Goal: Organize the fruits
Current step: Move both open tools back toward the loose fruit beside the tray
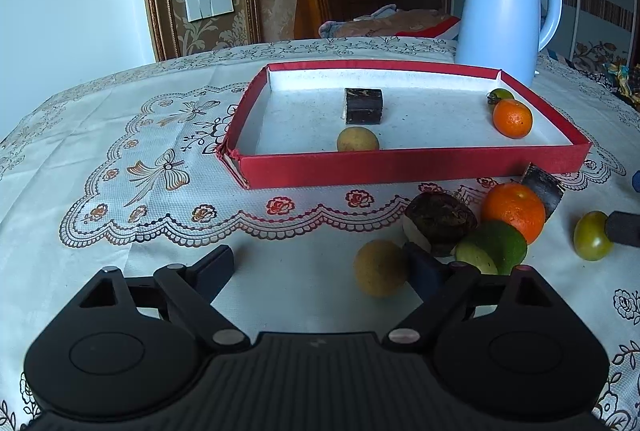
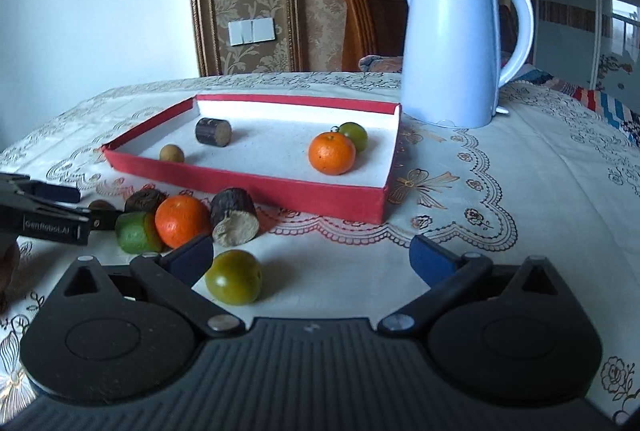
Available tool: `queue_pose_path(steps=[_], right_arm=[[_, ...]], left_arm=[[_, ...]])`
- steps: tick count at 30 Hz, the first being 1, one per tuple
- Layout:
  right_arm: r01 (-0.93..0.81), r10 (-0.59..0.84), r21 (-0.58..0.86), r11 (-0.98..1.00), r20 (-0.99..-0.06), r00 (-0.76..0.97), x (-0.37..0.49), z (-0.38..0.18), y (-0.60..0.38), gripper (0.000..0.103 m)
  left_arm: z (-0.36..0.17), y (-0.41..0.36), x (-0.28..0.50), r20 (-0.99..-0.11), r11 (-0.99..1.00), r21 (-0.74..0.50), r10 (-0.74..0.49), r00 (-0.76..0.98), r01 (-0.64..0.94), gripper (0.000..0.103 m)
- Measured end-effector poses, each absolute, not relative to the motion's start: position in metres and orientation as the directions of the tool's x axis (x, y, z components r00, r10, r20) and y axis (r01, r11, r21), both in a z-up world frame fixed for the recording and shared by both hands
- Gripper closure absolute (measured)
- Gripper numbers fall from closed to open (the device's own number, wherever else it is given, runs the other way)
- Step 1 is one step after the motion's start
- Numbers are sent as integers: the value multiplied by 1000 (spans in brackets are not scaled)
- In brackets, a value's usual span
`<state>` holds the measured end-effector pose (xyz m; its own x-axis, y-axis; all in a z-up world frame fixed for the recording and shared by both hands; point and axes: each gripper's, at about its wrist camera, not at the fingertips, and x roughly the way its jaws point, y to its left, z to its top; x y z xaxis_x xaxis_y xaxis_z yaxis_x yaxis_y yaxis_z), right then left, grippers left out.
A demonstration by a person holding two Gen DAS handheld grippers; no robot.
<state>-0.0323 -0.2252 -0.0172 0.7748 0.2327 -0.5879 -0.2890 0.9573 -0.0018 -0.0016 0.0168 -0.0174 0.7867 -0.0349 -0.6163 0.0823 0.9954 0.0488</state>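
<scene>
Left wrist view: the left gripper (image 1: 320,267) stands wide open and empty, with the tan round fruit (image 1: 380,267) just inside its right finger — nearly touching, not gripped.

Right wrist view: the right gripper (image 2: 312,259) also gapes wide, holding nothing; the green tomato (image 2: 234,276) lies on the cloth beside its left finger, near side of the red tray (image 2: 280,191).
</scene>
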Motion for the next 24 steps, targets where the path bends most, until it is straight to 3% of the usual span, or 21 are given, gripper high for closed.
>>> queue_pose_path(steps=[5,7,24], right_arm=[[-315,208,-74,946,-604,769,-34,-20,-204,1],[-309,184,-100,946,-617,765,-32,-23,-199,9],[-286,147,-113,951,-652,744,-23,-29,-196,9]], left_arm=[[-18,17,-2,-617,996,48,-35,786,82,12],[-18,17,-2,-617,996,47,-35,786,82,12],[-18,18,-2,-618,996,46,-35,786,81,11]])
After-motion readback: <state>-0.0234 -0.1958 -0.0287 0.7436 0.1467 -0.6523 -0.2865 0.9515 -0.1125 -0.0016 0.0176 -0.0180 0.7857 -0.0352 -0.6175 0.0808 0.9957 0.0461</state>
